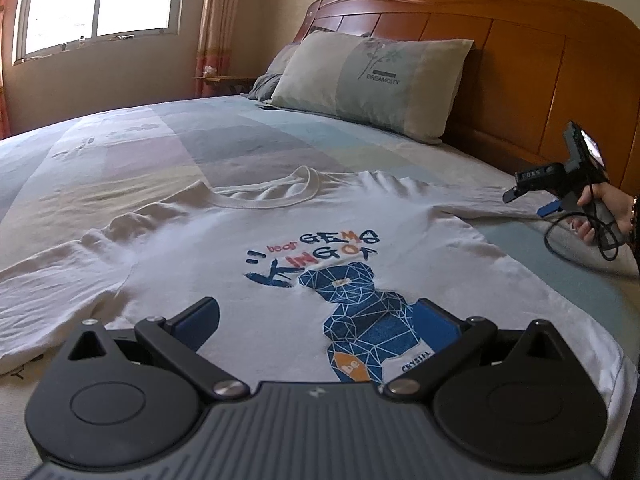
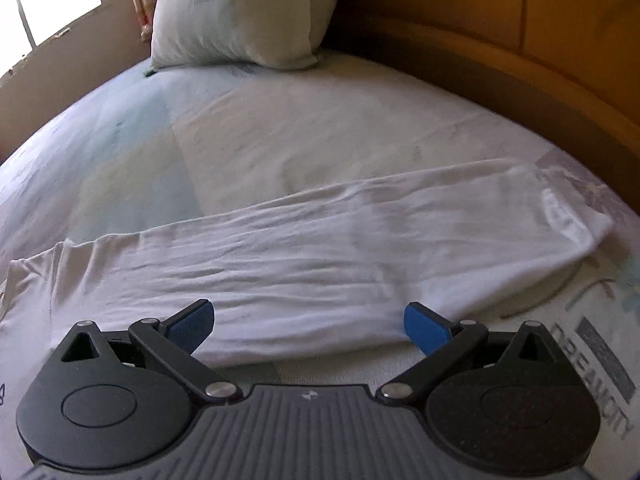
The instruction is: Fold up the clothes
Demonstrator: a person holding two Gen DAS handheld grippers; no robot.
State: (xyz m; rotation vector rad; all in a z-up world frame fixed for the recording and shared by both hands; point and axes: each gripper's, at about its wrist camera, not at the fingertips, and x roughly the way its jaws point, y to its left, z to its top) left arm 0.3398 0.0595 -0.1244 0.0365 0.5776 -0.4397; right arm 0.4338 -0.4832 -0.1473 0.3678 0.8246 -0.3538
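White long-sleeved T-shirt (image 1: 280, 220) spread flat, print side up, on the bed (image 1: 140, 140) — collar toward the pillow (image 1: 372, 80), which leans on the wooden headboard (image 1: 520, 40). Left gripper (image 1: 320, 320) hovers over the shirt's lower front, jaws spread wide, nothing between them; its blue pads (image 1: 202, 320) flank the bear print (image 1: 360, 312). Right gripper (image 2: 308, 326), held by a hand (image 1: 604, 208) on the headboard side of the shirt, is likewise wide apart and empty — just at the near edge of the outstretched sleeve (image 2: 320, 252).
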